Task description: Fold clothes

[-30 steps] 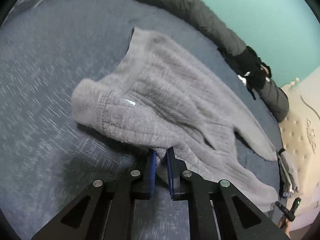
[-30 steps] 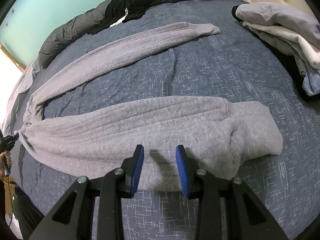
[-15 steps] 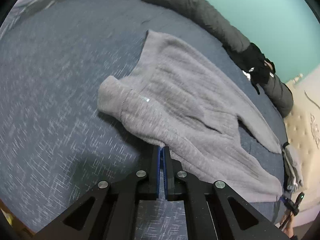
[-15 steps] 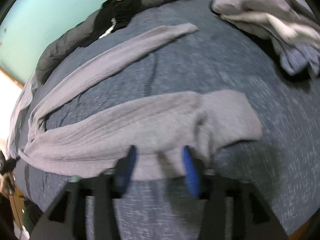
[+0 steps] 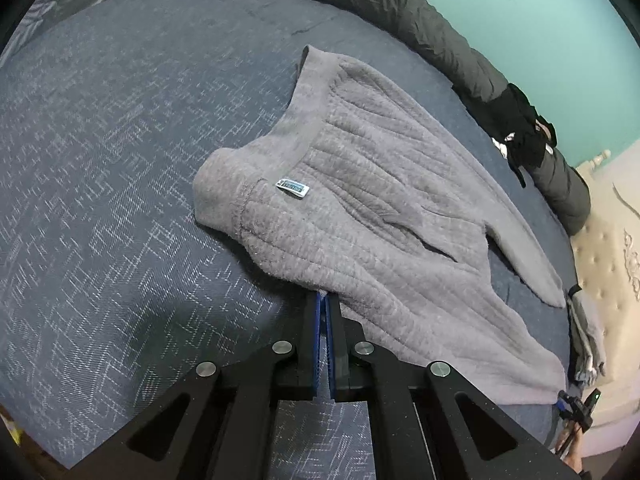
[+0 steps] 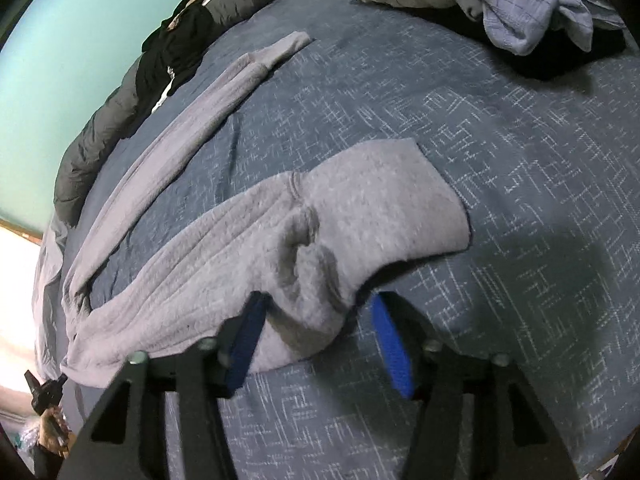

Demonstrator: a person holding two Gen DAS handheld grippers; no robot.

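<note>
Blue-grey woven bedspread (image 5: 120,168) covers the whole bed, flecked with pale crosshatch marks. Along its far edge, against a teal wall (image 5: 540,12), lies a dark grey duvet roll (image 5: 432,36) with a black garment (image 5: 520,132) heaped on it. A pile of pale clothes (image 6: 500,4) sits at the top of the right wrist view.

Spread flat across the bedspread is the grey ribbed sweater (image 5: 380,208), collar toward the left with a small label (image 5: 293,189) on the neck. One sleeve (image 6: 192,120) stretches away toward the duvet roll; the other, with its wide cuff (image 6: 400,200), lies nearer the right gripper.

The left gripper (image 5: 322,300) has its blue pads pressed together at the sweater's near edge, with a thin bit of the knit pinched between them.

The right gripper (image 6: 316,320) has just been closing; a bunched fold of sweater sits between its blue pads (image 6: 390,344), but the right-hand pad stands clear of the cloth, so nothing is clamped.
</note>
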